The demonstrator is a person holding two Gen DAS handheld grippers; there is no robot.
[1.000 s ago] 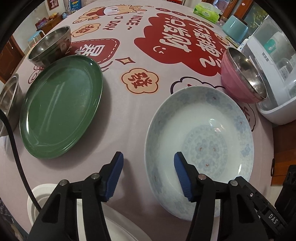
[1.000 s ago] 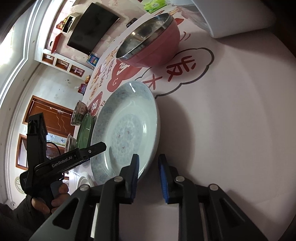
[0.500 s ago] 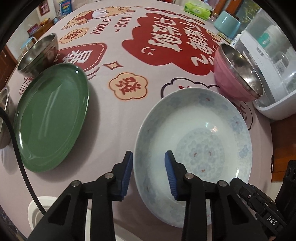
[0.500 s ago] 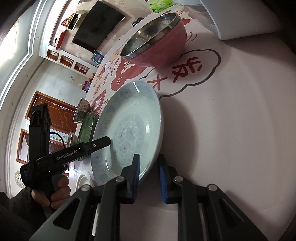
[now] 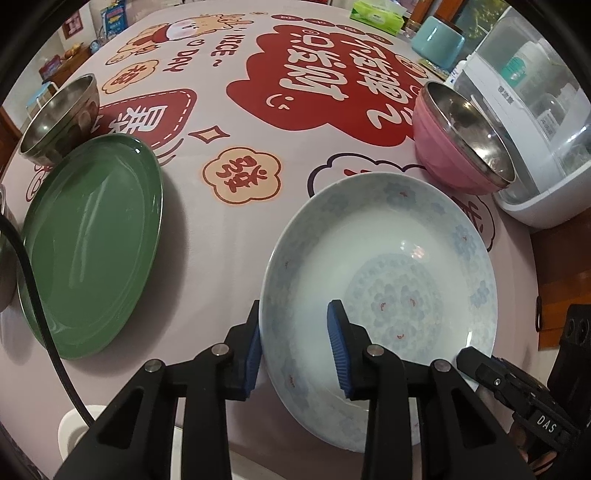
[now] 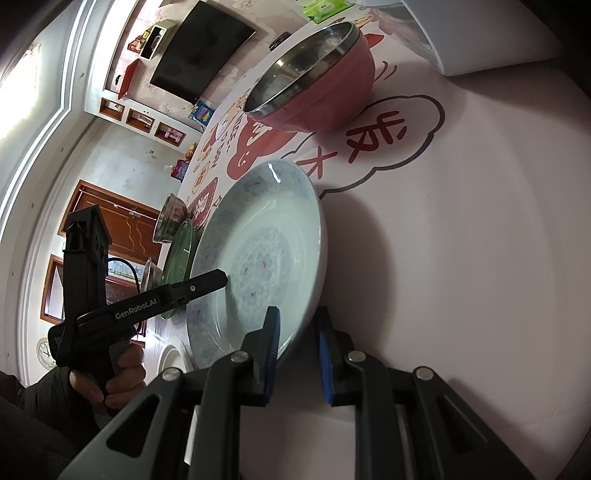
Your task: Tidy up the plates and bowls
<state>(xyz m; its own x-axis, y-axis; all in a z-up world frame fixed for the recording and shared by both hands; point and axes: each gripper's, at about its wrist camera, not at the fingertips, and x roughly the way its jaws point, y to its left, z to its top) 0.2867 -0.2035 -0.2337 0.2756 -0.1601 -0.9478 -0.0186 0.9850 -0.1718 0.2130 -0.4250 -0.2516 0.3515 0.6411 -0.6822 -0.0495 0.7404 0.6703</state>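
Note:
A pale blue floral plate point(image 5: 380, 266) lies near the table's front right. My left gripper point(image 5: 295, 345) is shut on its near-left rim, with one blue pad point(image 5: 253, 347) outside the rim and the other inside the plate. In the right wrist view my right gripper point(image 6: 298, 339) is shut on the opposite rim of the same plate point(image 6: 266, 243), which looks slightly tilted. To the left sits a green plate point(image 5: 92, 243) with a steel bowl point(image 5: 59, 122) behind it. A pink bowl point(image 5: 461, 140) with a steel lining stands at the right.
A white appliance point(image 5: 535, 147) with a clear lid borders the right edge. A white dish point(image 5: 74, 428) lies at the front left, and a black cable point(image 5: 33, 295) runs over the green plate. A tissue box point(image 5: 376, 16) and a teal container point(image 5: 437, 42) stand at the far side.
My left gripper has narrowed from wide apart and shifted onto the floral plate's near-left rim. The right gripper has kept its hold on the other rim.

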